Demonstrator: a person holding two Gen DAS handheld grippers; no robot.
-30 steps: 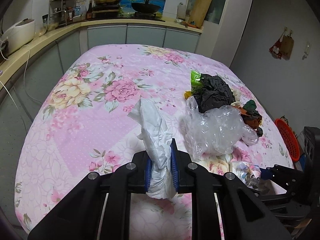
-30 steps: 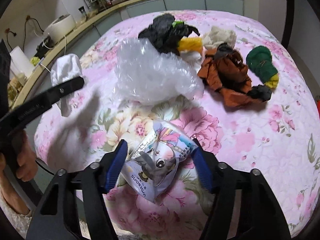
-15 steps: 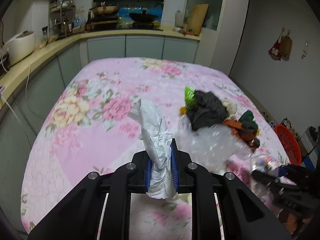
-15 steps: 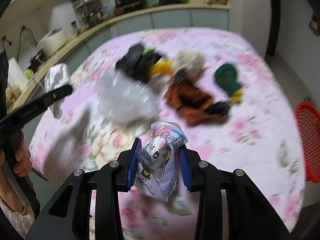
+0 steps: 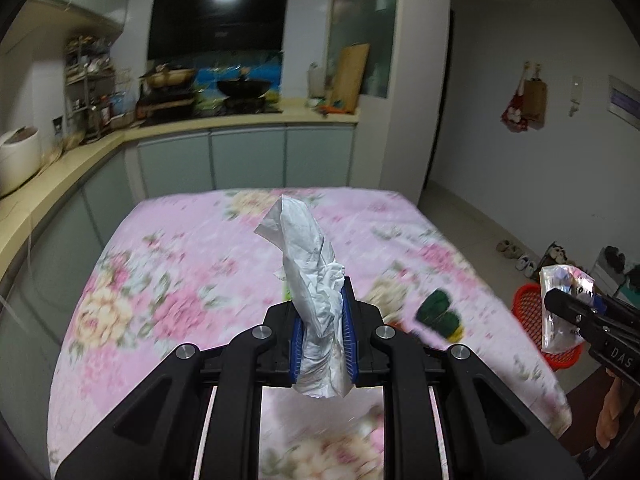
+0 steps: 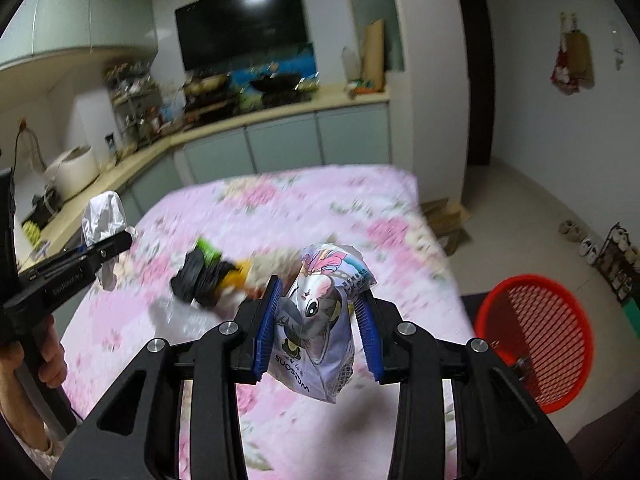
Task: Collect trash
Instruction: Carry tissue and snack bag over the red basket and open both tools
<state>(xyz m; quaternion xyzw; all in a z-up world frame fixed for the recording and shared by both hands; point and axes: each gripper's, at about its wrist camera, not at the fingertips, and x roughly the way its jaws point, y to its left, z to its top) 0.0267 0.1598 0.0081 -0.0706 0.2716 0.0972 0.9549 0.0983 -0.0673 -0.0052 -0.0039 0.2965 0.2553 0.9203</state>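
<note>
My left gripper (image 5: 322,336) is shut on a crumpled white tissue (image 5: 308,264), held above the pink floral table (image 5: 168,264). It also shows in the right wrist view (image 6: 104,256) at the left. My right gripper (image 6: 318,328) is shut on a printed snack wrapper (image 6: 320,320), raised above the table's right side; the wrapper also shows in the left wrist view (image 5: 560,308). A red mesh basket (image 6: 536,340) stands on the floor to the right. Blurred trash lies on the table: a black bag (image 6: 196,276) and a green piece (image 5: 438,312).
A kitchen counter (image 5: 60,168) with a rice cooker (image 5: 18,164) runs along the left and back. Shoes (image 5: 516,256) lie on the tiled floor at the right. A cardboard piece (image 6: 448,220) lies past the table's far corner.
Both grippers have risen and tilted up from the table. The right gripper closed on the snack wrapper and lifted it toward the right, bringing the red basket into view.
</note>
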